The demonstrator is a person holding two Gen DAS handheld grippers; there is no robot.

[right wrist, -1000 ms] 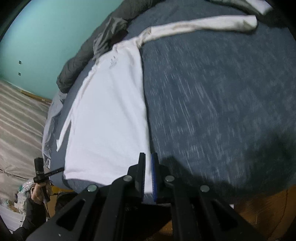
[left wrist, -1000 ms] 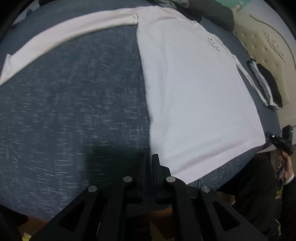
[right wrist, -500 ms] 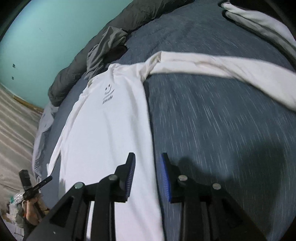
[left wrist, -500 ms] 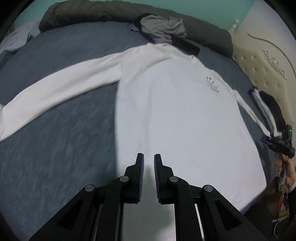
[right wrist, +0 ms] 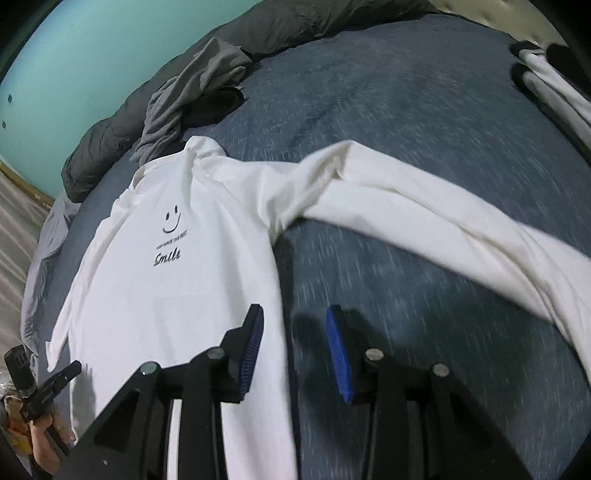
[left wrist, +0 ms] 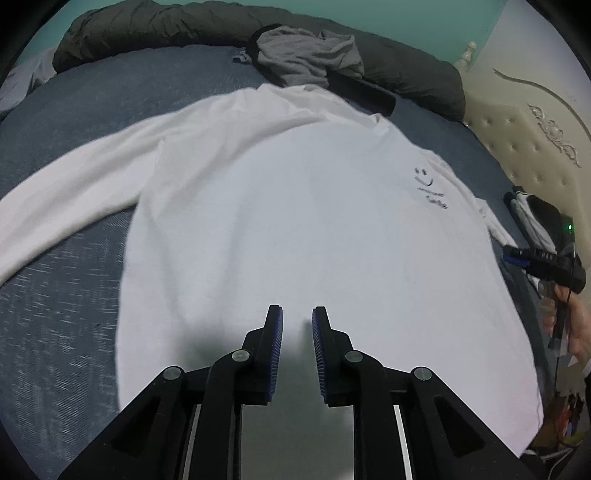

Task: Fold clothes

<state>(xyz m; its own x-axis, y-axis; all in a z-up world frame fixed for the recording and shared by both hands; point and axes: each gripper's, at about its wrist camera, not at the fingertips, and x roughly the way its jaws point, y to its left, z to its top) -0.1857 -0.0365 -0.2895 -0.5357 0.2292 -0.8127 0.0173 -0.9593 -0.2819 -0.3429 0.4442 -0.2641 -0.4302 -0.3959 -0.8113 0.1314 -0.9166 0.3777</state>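
Observation:
A white long-sleeved shirt (left wrist: 295,221) with a small smile print lies flat, face up, on the blue-grey bed (left wrist: 55,314). My left gripper (left wrist: 297,314) hovers over the shirt's lower body, its jaws opening with nothing between them. My right gripper (right wrist: 293,314) hangs over the shirt's (right wrist: 177,295) right side edge, below the armpit. Its jaws are opening too and hold nothing. One sleeve (right wrist: 443,229) stretches out to the right in the right wrist view, and the other sleeve (left wrist: 74,184) runs to the left in the left wrist view.
A crumpled grey garment (left wrist: 310,55) and a dark rolled duvet (left wrist: 147,26) lie at the bed's far side. Folded black and white clothes (right wrist: 546,74) sit near the padded headboard (left wrist: 535,147). A person's hand (left wrist: 576,325) shows at the bed's edge.
Both grippers have let go of the shirt's hem and opened. They have moved up over the shirt toward its shoulders, so the collar and far garments now show.

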